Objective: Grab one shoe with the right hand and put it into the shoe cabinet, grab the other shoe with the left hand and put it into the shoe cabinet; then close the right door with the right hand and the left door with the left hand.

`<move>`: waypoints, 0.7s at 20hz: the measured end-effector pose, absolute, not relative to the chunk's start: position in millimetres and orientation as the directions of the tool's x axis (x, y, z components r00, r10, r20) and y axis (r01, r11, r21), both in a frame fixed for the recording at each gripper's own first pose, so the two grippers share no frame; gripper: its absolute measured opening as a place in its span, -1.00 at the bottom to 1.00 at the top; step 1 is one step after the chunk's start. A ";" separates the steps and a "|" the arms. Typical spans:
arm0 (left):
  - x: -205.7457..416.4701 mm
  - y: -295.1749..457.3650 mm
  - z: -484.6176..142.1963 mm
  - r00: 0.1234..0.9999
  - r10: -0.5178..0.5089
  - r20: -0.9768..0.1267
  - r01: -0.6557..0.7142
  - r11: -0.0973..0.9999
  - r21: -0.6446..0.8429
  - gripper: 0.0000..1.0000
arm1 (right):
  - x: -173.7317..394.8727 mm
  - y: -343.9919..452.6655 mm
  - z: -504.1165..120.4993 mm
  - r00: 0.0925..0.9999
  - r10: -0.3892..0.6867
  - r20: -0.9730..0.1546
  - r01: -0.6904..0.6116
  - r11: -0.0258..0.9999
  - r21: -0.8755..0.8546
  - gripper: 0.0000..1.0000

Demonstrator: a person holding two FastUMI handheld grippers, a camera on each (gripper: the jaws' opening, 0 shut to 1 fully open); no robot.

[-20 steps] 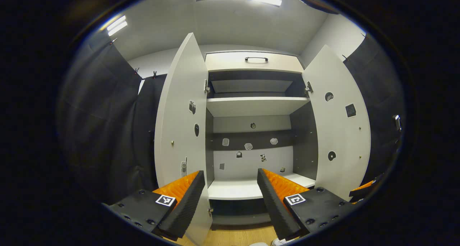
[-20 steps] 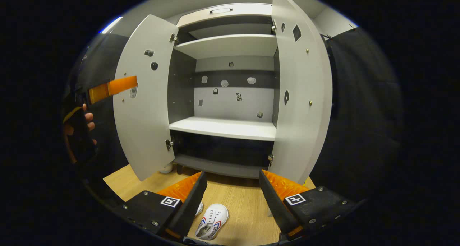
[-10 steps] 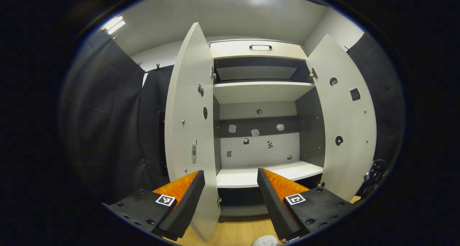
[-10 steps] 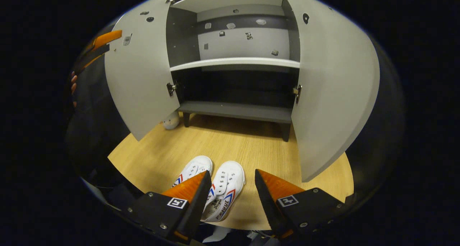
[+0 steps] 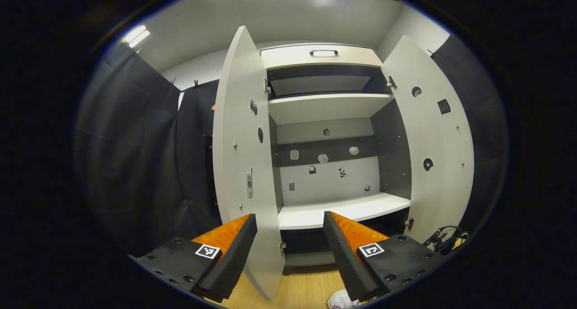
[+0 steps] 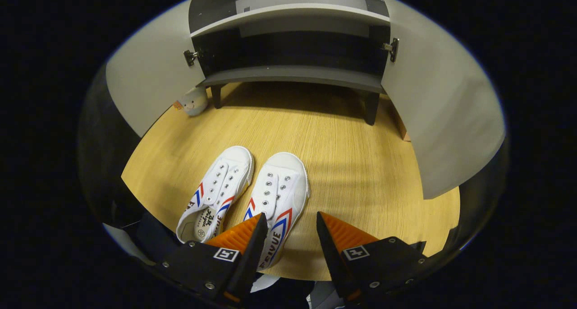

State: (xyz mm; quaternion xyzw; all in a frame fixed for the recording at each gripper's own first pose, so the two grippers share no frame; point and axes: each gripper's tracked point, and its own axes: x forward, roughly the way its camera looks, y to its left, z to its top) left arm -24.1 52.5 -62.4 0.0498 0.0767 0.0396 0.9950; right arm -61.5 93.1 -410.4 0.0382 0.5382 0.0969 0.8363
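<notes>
White canvas shoes (image 6: 245, 189) lay side by side on the wooden floor (image 6: 342, 164) before the open cabinet (image 5: 333, 119); the right gripper (image 6: 286, 237), jaws spread and empty, hung above the right-hand one, judged ready to descend and grasp it. The left gripper (image 5: 288, 243) was likewise spread, empty.

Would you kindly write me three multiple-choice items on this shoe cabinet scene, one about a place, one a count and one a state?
1. Where are the shoes?
A. On the white shelf
B. On the wooden floor before the cabinet
C. In the top drawer

2. How many shoes are visible in the right gripper view?
A. One
B. Two
C. Three

3. What state are the cabinet doors in?
A. Both open
B. Both closed
C. Left open, right closed

Key:
1 B, since the left shoe and the right shoe lie side by side on the wooden floor, in front of the cabinet.
2 B, as a pair lies beneath the right gripper, whose jaws stand apart.
3 A, since the left door and the right door both swing outward, baring the white shelf.
</notes>
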 end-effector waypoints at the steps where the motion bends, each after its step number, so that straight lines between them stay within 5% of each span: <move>1: -25.5 54.0 -63.0 0.984 0.088 -0.154 -0.072 0.992 0.108 0.92 | -65.2 95.1 -417.2 0.387 0.205 -0.899 -0.120 0.978 0.172 0.38; 8: -31.1 60.3 -80.8 0.975 0.088 -0.203 -0.064 0.991 0.121 0.92 | -79.0 101.5 -454.0 0.326 0.189 -0.926 -0.090 0.981 0.169 0.35; 14: -30.0 60.2 -87.0 0.974 0.063 -0.216 -0.038 0.992 0.118 0.92 | -76.4 112.0 -465.0 0.342 0.197 -0.919 -0.026 0.979 0.201 -0.07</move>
